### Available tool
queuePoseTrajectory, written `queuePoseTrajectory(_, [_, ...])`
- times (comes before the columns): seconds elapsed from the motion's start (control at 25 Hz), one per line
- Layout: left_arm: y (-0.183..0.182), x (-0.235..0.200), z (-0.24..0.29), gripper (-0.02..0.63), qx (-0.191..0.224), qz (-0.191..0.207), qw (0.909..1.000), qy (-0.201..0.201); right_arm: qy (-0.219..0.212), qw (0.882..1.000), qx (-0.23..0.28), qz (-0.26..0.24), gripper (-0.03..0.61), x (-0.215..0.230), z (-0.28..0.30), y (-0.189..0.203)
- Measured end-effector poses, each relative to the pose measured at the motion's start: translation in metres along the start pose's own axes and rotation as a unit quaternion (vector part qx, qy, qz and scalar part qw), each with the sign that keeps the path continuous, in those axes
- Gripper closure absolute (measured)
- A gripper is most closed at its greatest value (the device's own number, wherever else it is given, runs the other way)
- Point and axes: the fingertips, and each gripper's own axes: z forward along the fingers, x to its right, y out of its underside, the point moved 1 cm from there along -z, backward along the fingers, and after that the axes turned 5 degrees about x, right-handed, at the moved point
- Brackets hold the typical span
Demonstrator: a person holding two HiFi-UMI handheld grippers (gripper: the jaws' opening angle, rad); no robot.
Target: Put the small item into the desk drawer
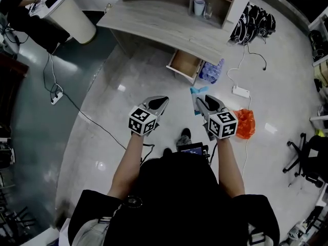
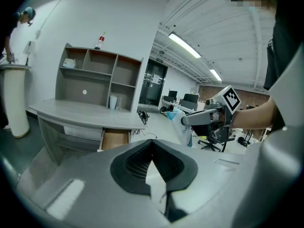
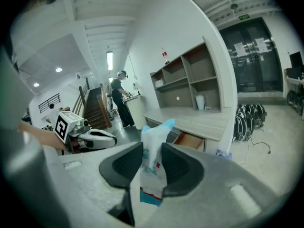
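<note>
A small white-and-blue packet [image 3: 153,170] is pinched upright between the jaws of my right gripper [image 3: 152,163], which is shut on it. In the head view that gripper [image 1: 201,101] is held at waist height over the floor, and the packet [image 1: 197,92] sticks out at its tip. My left gripper [image 1: 162,101] hovers beside it, jaws shut with nothing between them [image 2: 152,146]. The grey desk [image 1: 154,22] stands ahead, a good way from both grippers. Its wooden drawer [image 1: 184,64] is pulled open under the right end and also shows in the gripper views [image 2: 114,139] [image 3: 192,140].
A pack of water bottles [image 1: 211,70] sits on the floor right of the drawer. A power strip [image 1: 241,91] and an orange bag [image 1: 245,123] lie further right. A white round stand [image 1: 72,14] is at far left. A person [image 3: 118,99] stands beyond the desk.
</note>
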Motion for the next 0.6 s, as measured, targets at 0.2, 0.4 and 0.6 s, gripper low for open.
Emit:
queuePoseTrajectory(0.2, [-0.008, -0.010, 0.030, 0.612, -0.006, -0.003, 0.9999, -0.009, -0.009, 1.000, -0.006, 0.005, 0.453, 0.030, 0.014, -0.009])
queuePoseTrajectory(0.4, [-0.019, -0.022, 0.050, 0.614, -0.006, -0.008, 0.9996, -0.025, -0.025, 1.000, -0.012, 0.005, 0.454, 0.052, 0.031, -0.020])
queuePoseTrajectory(0.6, [-0.031, -0.033, 0.067, 0.612, -0.008, -0.007, 0.9990, -0.043, -0.046, 0.999, -0.012, 0.008, 0.454, 0.071, 0.048, -0.031])
